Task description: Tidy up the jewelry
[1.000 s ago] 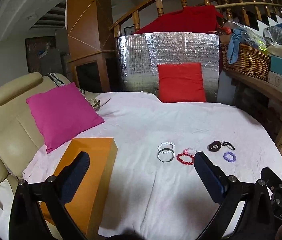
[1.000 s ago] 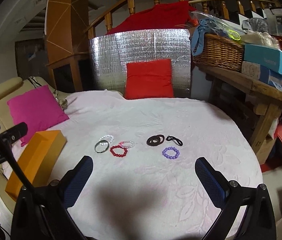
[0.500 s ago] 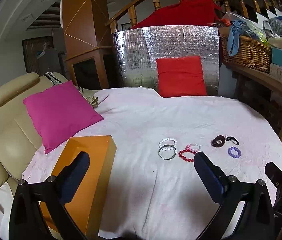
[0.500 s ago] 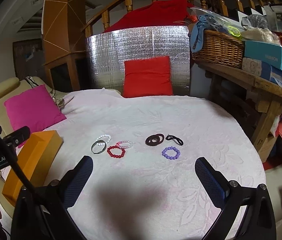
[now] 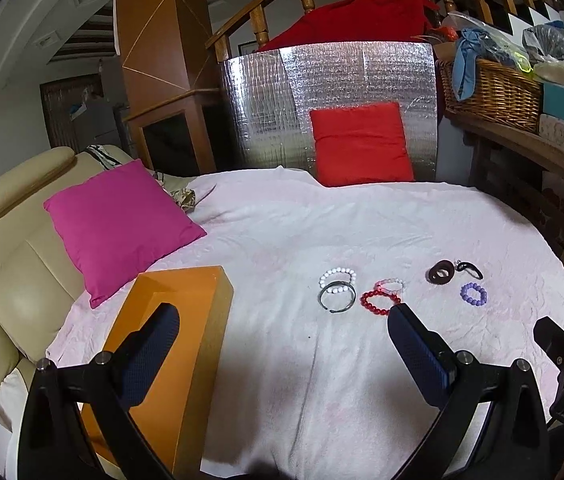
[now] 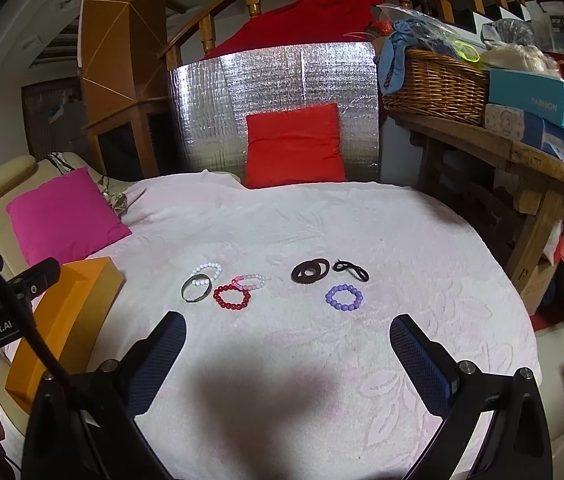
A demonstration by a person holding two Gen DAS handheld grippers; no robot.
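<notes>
Several bracelets lie on the pink-white cloth: a white bead bracelet [image 6: 207,270] overlapping a metal bangle [image 6: 196,290], a red bead bracelet [image 6: 232,298], a pale pink one [image 6: 252,280], a dark brown ring pair [image 6: 310,271], a black loop [image 6: 350,271] and a purple bead bracelet [image 6: 344,297]. The same pieces show in the left wrist view, such as the red bracelet [image 5: 378,305] and purple bracelet [image 5: 473,294]. An orange box [image 5: 170,344] lies shut at the left edge. My left gripper [image 5: 282,344] and right gripper [image 6: 287,354] both stand open and empty, short of the jewelry.
A pink cushion [image 5: 118,220] rests on a cream sofa [image 5: 6,248] at the left. A red cushion [image 6: 294,144] leans on a silver foil panel [image 6: 242,92] at the back. To the right, a wooden bench [image 6: 522,152] carries a wicker basket [image 6: 434,84] and boxes.
Both grippers have drifted slightly forward and tilted down, so the jewelry sits a little lower and nearer in each view. Nothing was grasped; the jaws stayed open.
</notes>
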